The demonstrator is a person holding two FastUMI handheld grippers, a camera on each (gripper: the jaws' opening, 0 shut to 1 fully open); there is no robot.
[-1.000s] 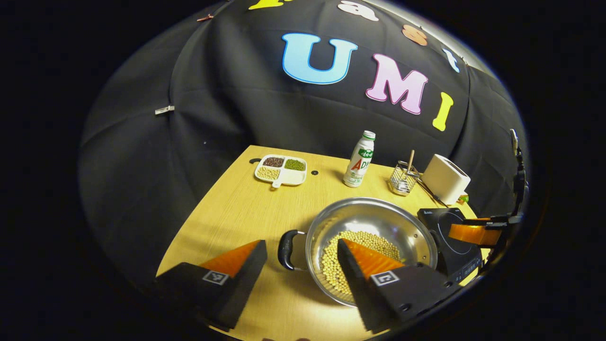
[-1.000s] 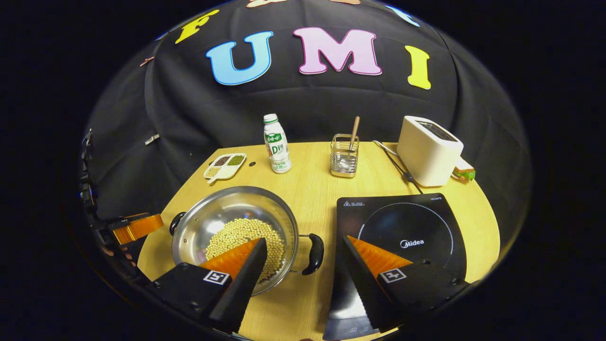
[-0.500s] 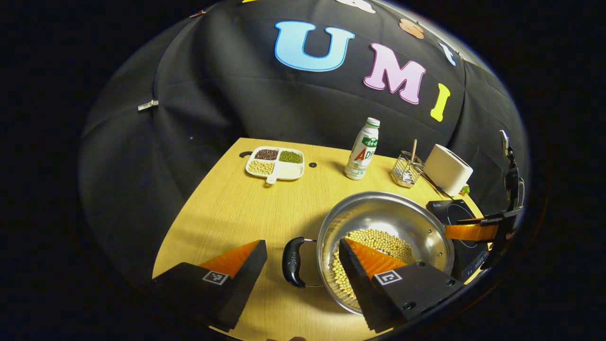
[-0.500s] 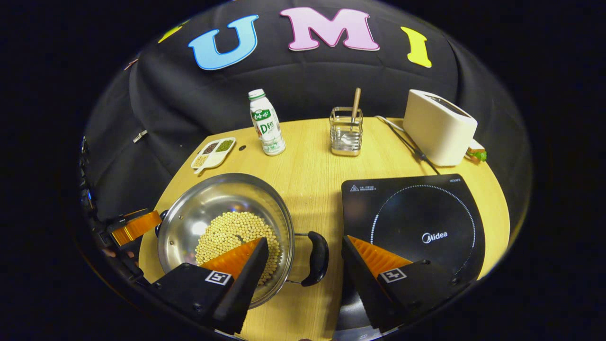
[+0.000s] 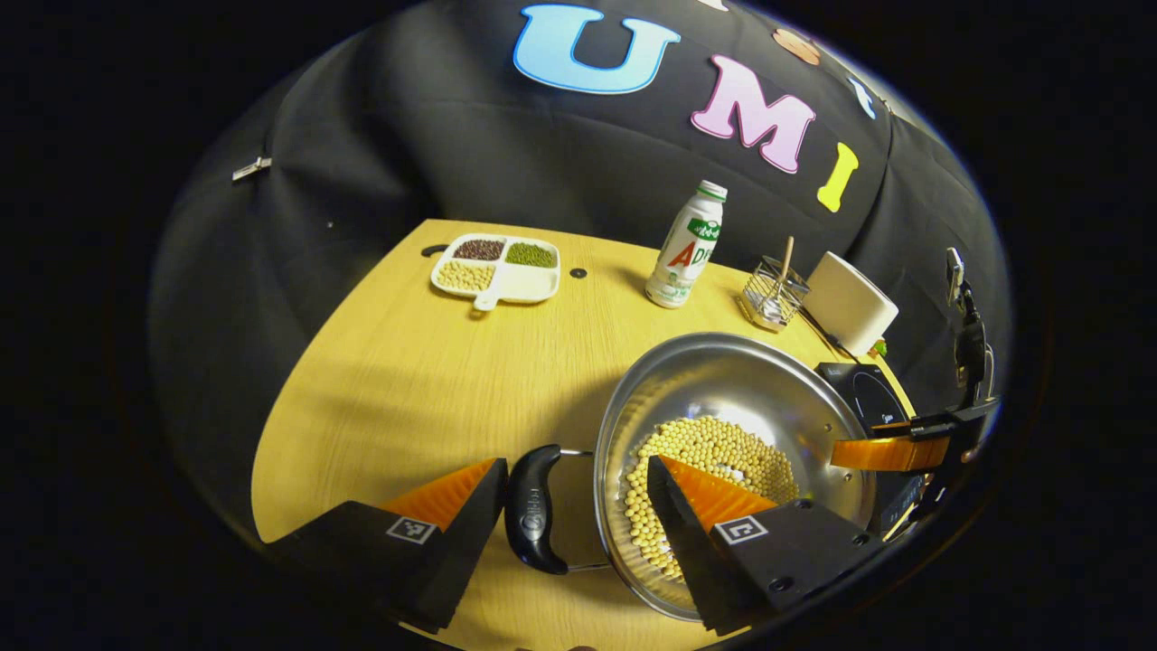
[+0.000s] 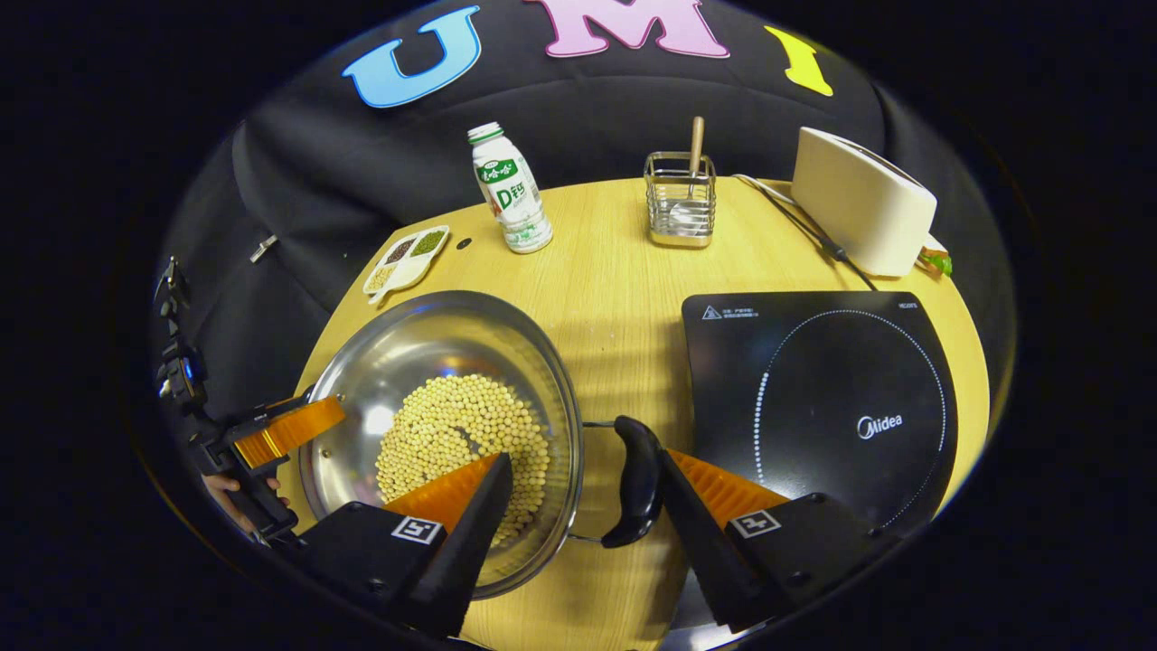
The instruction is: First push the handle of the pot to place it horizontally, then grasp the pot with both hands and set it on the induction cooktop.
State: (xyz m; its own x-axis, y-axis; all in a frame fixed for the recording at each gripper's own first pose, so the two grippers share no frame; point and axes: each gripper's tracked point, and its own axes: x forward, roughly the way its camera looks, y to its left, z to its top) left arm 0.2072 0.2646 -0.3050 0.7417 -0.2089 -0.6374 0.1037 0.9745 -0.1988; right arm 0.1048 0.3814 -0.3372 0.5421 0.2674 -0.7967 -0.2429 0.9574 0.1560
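A steel pot holding soybeans stands on the wooden table. My left gripper is open and straddles the pot's left black handle and rim, one finger outside the handle, the other over the beans. In the right gripper view the pot sits left of the black induction cooktop. My right gripper is open around the right handle and rim, the handle close against its outer finger. The left gripper sits at the pot's far side.
At the back of the table stand a divided dish of beans, a white drink bottle, a wire holder with a wooden stick and a white toaster with its cable. A hand holds the left gripper.
Both grippers have come down and forward onto the pot: each handle now lies between an open pair of fingers. The pot looks unmoved on the table.
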